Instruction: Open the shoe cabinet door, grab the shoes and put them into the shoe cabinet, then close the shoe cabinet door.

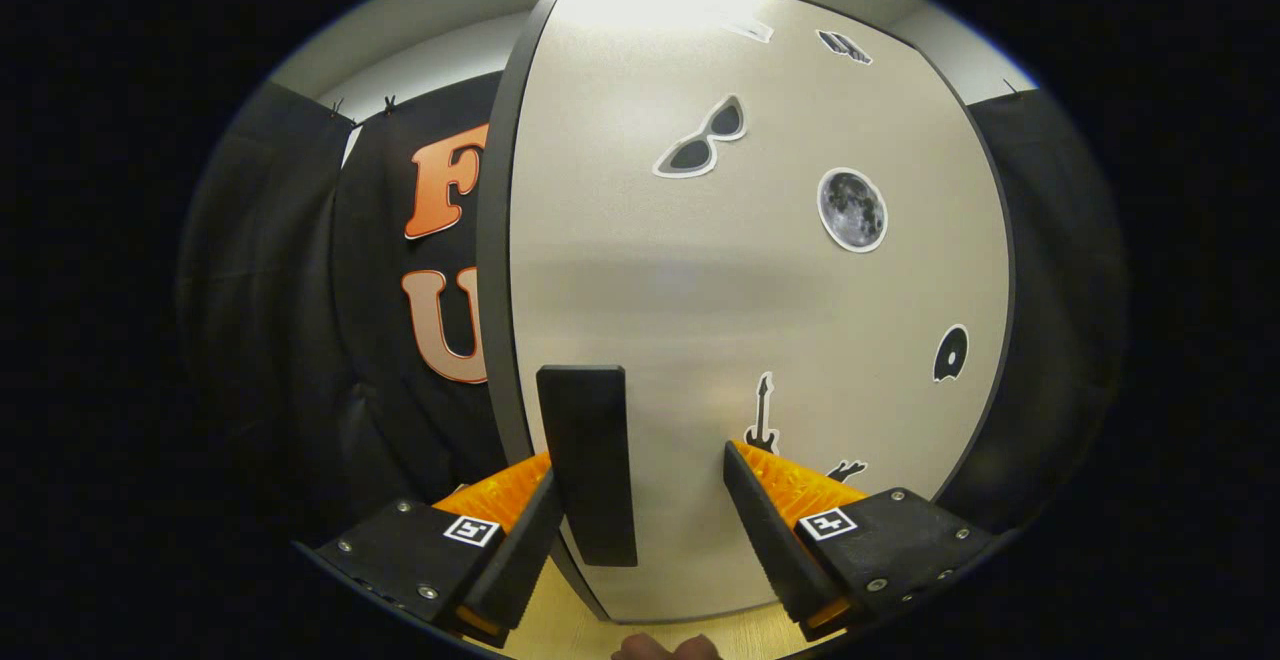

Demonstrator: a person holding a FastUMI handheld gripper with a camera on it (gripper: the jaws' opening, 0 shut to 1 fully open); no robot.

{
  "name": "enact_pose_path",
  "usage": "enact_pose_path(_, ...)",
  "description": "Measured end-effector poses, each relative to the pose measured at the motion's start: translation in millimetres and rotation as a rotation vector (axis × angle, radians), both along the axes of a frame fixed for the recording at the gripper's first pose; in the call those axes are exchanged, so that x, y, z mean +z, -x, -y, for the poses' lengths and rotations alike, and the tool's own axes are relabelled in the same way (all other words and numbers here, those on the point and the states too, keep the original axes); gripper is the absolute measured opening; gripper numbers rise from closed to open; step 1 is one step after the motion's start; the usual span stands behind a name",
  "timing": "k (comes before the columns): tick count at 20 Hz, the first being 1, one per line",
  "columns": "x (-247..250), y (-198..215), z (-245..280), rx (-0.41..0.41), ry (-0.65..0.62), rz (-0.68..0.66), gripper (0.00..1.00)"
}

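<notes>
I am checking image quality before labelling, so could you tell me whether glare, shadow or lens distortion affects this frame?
In the gripper view, glare washes out the top of the cabinet door; a soft dark band crosses its middle; fisheye distortion bows its edges; the stickers stay sharp. The open tool has its fingers on either side of the dark handle.

Black cloth wall under a pale ceiling; light wooden floor.

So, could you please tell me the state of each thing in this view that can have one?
Cabinet door: looks shut; stickers on its face.
Handle: upright bar on the door, between the tool's fingers, beside one of them.
Tool: open, fingers either side of the handle, not pressing on it.
</notes>
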State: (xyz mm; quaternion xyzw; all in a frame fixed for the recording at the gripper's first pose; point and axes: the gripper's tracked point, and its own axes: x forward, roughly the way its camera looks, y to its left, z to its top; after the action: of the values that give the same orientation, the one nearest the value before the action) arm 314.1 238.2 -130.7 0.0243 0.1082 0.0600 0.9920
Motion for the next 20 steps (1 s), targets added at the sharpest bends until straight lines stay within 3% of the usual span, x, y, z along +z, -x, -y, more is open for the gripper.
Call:
enact_pose_path(9,31,39,11,0.012,-0.042,0.007,0.93)
enact_pose_path(20,99,132,68,0.004,-0.004,0.082,0.94)
